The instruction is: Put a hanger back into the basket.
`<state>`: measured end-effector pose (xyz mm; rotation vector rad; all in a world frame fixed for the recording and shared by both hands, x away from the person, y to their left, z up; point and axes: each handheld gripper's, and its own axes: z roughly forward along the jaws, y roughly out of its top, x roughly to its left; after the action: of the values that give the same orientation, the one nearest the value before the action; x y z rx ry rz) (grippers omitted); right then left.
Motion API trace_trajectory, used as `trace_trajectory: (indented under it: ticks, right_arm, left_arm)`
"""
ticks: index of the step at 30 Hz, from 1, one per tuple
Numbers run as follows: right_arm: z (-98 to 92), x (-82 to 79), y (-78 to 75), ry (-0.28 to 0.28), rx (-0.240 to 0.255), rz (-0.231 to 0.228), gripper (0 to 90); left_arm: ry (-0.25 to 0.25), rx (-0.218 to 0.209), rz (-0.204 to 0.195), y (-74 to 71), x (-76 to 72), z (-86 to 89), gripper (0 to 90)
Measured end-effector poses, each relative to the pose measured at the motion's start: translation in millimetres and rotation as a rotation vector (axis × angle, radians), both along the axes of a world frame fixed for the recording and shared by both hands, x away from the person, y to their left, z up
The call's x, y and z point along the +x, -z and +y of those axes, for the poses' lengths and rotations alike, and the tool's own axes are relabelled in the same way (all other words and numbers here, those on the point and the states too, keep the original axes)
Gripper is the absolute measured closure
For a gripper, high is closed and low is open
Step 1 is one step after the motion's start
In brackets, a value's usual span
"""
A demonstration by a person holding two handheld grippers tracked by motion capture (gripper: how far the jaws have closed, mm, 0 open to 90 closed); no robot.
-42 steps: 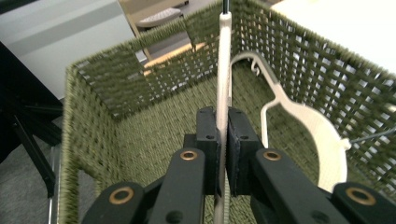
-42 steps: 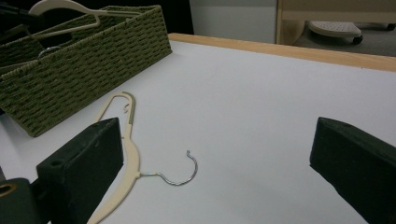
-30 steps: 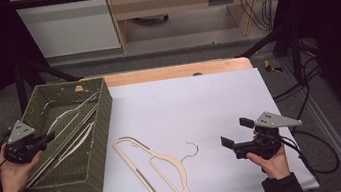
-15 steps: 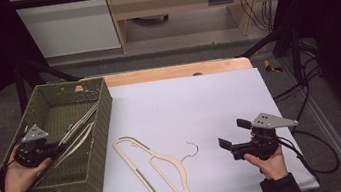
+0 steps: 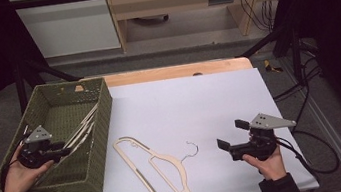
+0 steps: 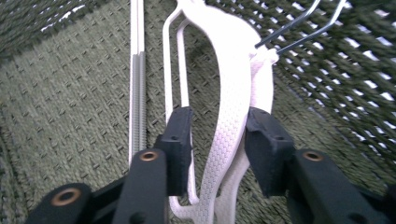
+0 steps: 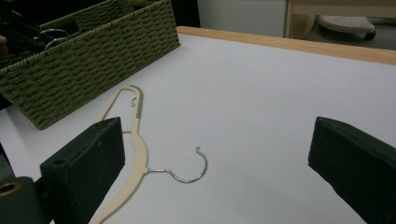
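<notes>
Your left gripper (image 5: 67, 151) sits inside the green woven basket (image 5: 103, 115) at the table's left edge, its jaws straddling the white hangers (image 6: 233, 121) that lean against the basket's right wall. Its jaws have just been opening. In the left gripper view the right pad (image 6: 266, 140) looks to touch the hanger arm while the left pad stands clear of it, so there's no clamp now; contact on the right side is hard to call, the picture is soft there. The hangers' wire hooks (image 6: 299, 23) point up toward the basket wall, and a ribbed hanger bar (image 6: 137, 93) lies just beside on the basket floor.

Your right gripper (image 5: 229, 135) hovers low over the white table (image 5: 199, 102) near the front right, jaws spread wide, nothing between them. It points toward the cream hanger (image 5: 154, 171) lying flat on the table, just right of the basket, with its metal hook (image 5: 192, 149) curling toward your right gripper. In the right gripper view the same cream hanger (image 7: 133, 140) and hook (image 7: 189, 168) lie ahead between the jaws, apart from them.
</notes>
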<state>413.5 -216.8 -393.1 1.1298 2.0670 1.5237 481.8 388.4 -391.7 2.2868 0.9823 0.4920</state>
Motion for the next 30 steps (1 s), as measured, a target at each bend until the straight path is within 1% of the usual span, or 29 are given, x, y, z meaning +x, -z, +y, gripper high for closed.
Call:
trace_trajectory:
  ticks: [1,2,4,5,6,8,10,12,13,15,17,18,21,23,25,27,28,29,30]
  right_arm:
    - [0.8,0.1,0.1,0.004,0.000,0.001,4.1]
    - [0.9,0.3,0.3,0.001,-0.003,-0.003,4.1]
    - [1.1,-0.1,0.0,-0.006,-0.007,-0.003,4.1]
    - [1.4,-0.3,-0.3,-0.008,-0.006,-0.003,4.1]
    - [2.5,-0.8,-0.7,-0.002,0.003,0.001,4.1]
    - [2.8,-1.3,-1.2,-0.010,0.001,-0.003,4.0]
    - [3.3,-1.6,-1.8,-0.014,-0.003,-0.010,4.1]
    - [4.2,-1.8,-2.3,-0.019,-0.005,-0.012,4.1]
    - [4.6,-1.9,-2.4,-0.020,-0.006,-0.011,4.1]
    - [5.4,-2.0,-2.3,-0.023,-0.003,-0.011,4.1]
    - [6.2,-2.2,-2.0,-0.018,-0.002,-0.005,4.1]
    - [6.4,-2.0,-1.7,-0.020,-0.004,-0.007,4.1]
    - [7.0,-1.9,-1.4,-0.021,-0.002,-0.006,4.0]
    - [6.3,-1.1,-1.4,-0.026,-0.002,-0.008,4.1]
    - [6.9,-0.5,-1.2,-0.022,0.000,-0.007,3.9]
    - [7.8,-0.4,-0.8,-0.016,0.001,-0.006,3.7]
    - [7.8,-0.7,-0.7,-0.016,-0.001,-0.006,3.6]
    - [7.4,-1.1,-0.8,-0.021,-0.004,-0.009,3.6]
    - [7.4,-1.5,-1.1,-0.019,0.000,-0.010,3.5]
  left_arm:
    - [0.008,-0.007,-0.004,-1.4,-0.9,-0.6,58.3]
    - [0.014,0.000,-0.011,-3.3,-1.4,-1.2,58.1]
    - [0.014,-0.007,-0.018,-7.2,-2.5,-2.7,57.8]
    - [0.010,-0.016,-0.032,-9.4,-3.4,-3.7,57.2]
    - [0.010,-0.032,-0.041,-12.1,-4.2,-4.3,56.8]
    - [-0.005,-0.071,-0.079,-18.3,-6.6,-6.6,55.0]
    - [-0.023,-0.120,-0.115,-26.0,-9.7,-9.7,49.7]
    - [-0.048,-0.163,-0.166,-33.9,-13.1,-14.3,45.0]
    - [-0.054,-0.184,-0.185,-38.0,-15.0,-17.3,41.2]
    - [-0.066,-0.232,-0.235,-46.1,-20.2,-24.3,36.7]
    - [-0.052,-0.289,-0.269,-53.5,-26.0,-33.2,32.6]
    - [-0.046,-0.309,-0.283,-57.0,-29.2,-38.7,30.3]
    - [-0.017,-0.353,-0.326,-65.1,-39.9,-58.6,24.5]
    - [0.007,-0.371,-0.351,-67.7,-46.8,-73.1,20.9]
    - [0.030,-0.386,-0.366,-68.4,-53.2,-87.9,15.9]
    - [0.045,-0.423,-0.382,-66.5,-58.8,-102.1,13.1]
    - [0.054,-0.436,-0.382,-65.1,-61.1,-108.9,12.4]
    - [0.062,-0.445,-0.380,-63.3,-62.8,-116.0,11.4]
    - [0.072,-0.438,-0.380,-61.5,-64.2,-122.8,10.4]
